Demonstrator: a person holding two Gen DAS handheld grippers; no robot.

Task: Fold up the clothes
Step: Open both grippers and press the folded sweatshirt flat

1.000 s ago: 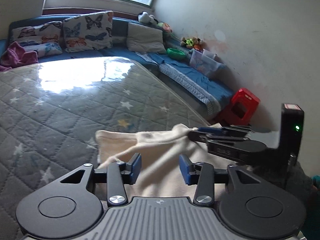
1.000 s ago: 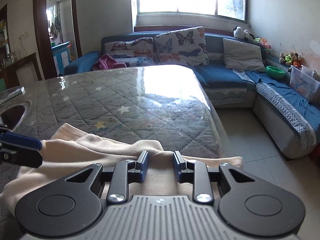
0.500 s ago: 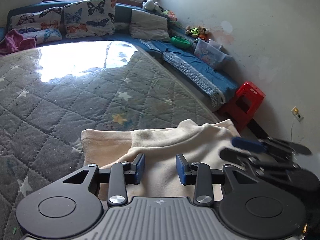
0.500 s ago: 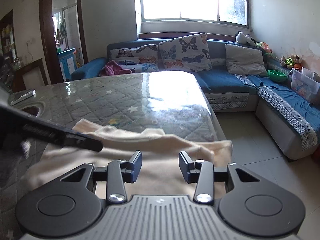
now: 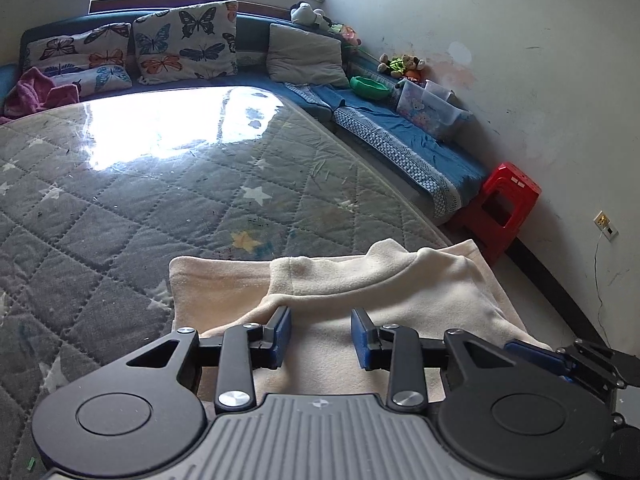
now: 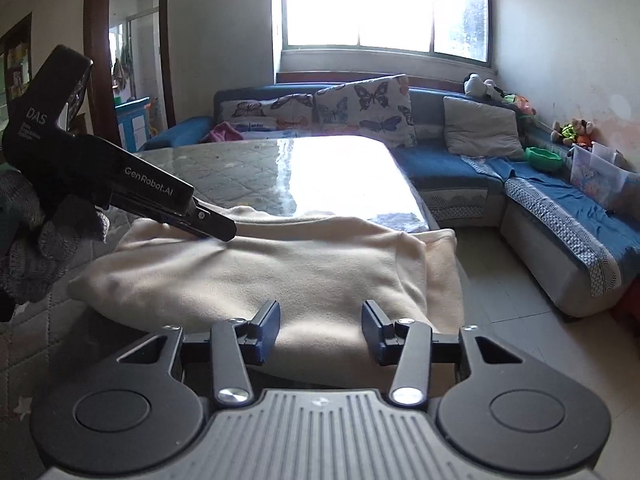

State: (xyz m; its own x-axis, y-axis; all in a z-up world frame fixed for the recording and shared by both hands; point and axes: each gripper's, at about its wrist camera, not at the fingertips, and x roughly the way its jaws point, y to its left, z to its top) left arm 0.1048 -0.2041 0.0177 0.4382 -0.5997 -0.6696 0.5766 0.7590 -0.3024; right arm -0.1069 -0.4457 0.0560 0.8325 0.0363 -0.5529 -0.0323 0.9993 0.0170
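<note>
A cream fleece garment [image 5: 360, 284] lies folded on the near right corner of the quilted grey table [image 5: 160, 200]. It also shows in the right wrist view [image 6: 288, 268], bunched in a thick fold. My left gripper [image 5: 320, 338] is open and empty just above the cloth. It also shows from the side in the right wrist view [image 6: 216, 230], with its tip over the far edge of the garment. My right gripper [image 6: 320, 330] is open and empty over the near edge of the garment. Its blue-padded tip shows at the lower right in the left wrist view [image 5: 560, 360].
The table's right edge [image 6: 424, 208] drops to a tiled floor [image 6: 512, 304]. A blue corner sofa [image 6: 560, 216] with butterfly cushions [image 5: 184, 44] runs behind and to the right. A red stool [image 5: 500, 204] stands by the wall. A pink cloth [image 5: 36, 92] lies on the sofa.
Both grippers have opened and let go of the garment, which now lies folded on the table. The right gripper has drawn back and opened wider; the left has lifted slightly.
</note>
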